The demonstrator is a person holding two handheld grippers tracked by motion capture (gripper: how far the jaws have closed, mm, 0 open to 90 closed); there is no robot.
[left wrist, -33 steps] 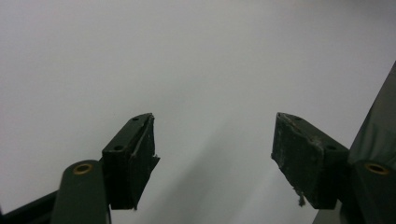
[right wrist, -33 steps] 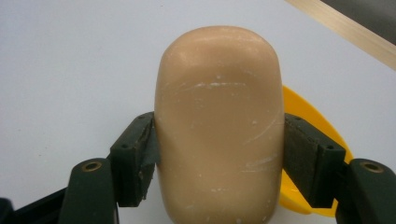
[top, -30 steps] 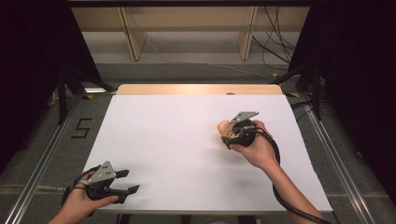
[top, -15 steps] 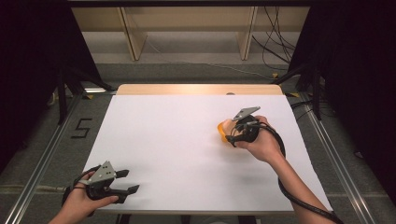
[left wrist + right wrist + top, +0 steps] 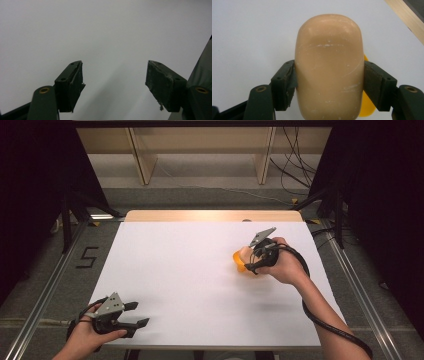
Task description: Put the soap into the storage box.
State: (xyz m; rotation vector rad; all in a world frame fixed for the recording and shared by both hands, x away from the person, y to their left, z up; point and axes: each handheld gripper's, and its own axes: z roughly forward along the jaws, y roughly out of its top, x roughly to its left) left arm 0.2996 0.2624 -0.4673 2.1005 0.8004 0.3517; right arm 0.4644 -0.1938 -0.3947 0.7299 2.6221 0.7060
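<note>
A rounded peach-coloured block (image 5: 329, 65), shaped like a bar of soap, sits between the pads of my right gripper (image 5: 329, 75), which is shut on its two sides. A yellow piece (image 5: 365, 110) peeks out below and to the right of the block. From above, my right gripper (image 5: 248, 260) is at the right middle of the white table top (image 5: 190, 270), with the peach block (image 5: 244, 252) and the yellow-orange piece (image 5: 239, 262) at its tip. My left gripper (image 5: 139, 314) rests open at the table's near left corner. Nothing lies between the open left gripper's (image 5: 113, 82) pads.
A wooden strip (image 5: 212, 216) runs along the table's far edge. Metal rails (image 5: 45, 295) flank both sides, with a "5" mark (image 5: 86, 257) on the floor at left. Black cable (image 5: 325, 320) trails from the right gripper along the forearm.
My right hand has shifted slightly to the right and away while it holds the peach block, and the yellow-orange piece shows more. The left gripper has stayed put.
</note>
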